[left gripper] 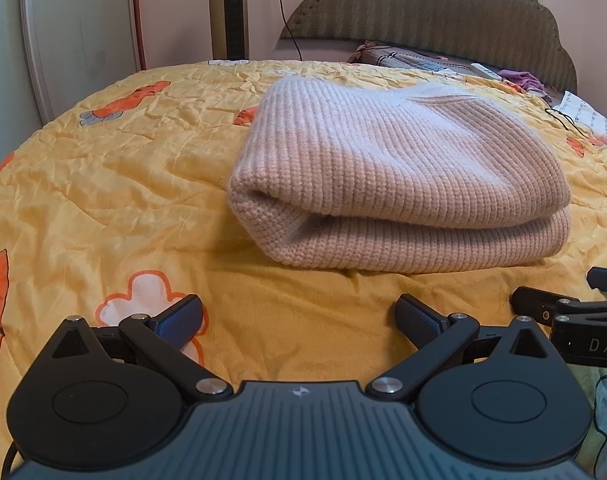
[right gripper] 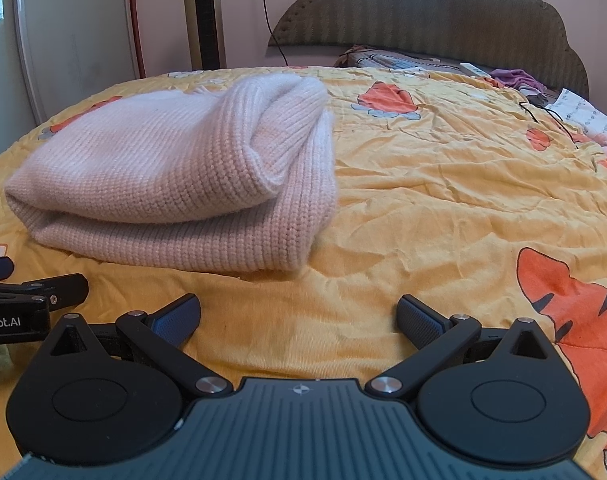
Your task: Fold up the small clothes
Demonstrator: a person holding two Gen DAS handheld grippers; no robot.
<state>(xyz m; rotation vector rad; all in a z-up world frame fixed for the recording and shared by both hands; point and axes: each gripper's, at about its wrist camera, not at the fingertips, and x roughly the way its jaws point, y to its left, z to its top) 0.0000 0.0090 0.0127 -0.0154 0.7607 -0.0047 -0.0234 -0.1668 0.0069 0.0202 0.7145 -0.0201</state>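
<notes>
A pale pink knitted garment [left gripper: 399, 184] lies folded in a thick bundle on the yellow bedspread [left gripper: 123, 184]. It also shows in the right wrist view [right gripper: 175, 184], ahead and to the left. My left gripper [left gripper: 299, 320] is open and empty, low over the bedspread just in front of the bundle. My right gripper [right gripper: 299, 320] is open and empty, in front of the bundle's right end. Each gripper shows at the edge of the other's view: the right one [left gripper: 563, 312], the left one [right gripper: 35, 296].
The bedspread [right gripper: 443, 184] has orange carrot and tiger prints. A padded headboard [left gripper: 435, 4] stands at the far end, with pillows, a white remote [right gripper: 473, 69] and purple cloth [right gripper: 511, 78] below it. A tower fan [right gripper: 203, 12] and a wardrobe stand at the back left.
</notes>
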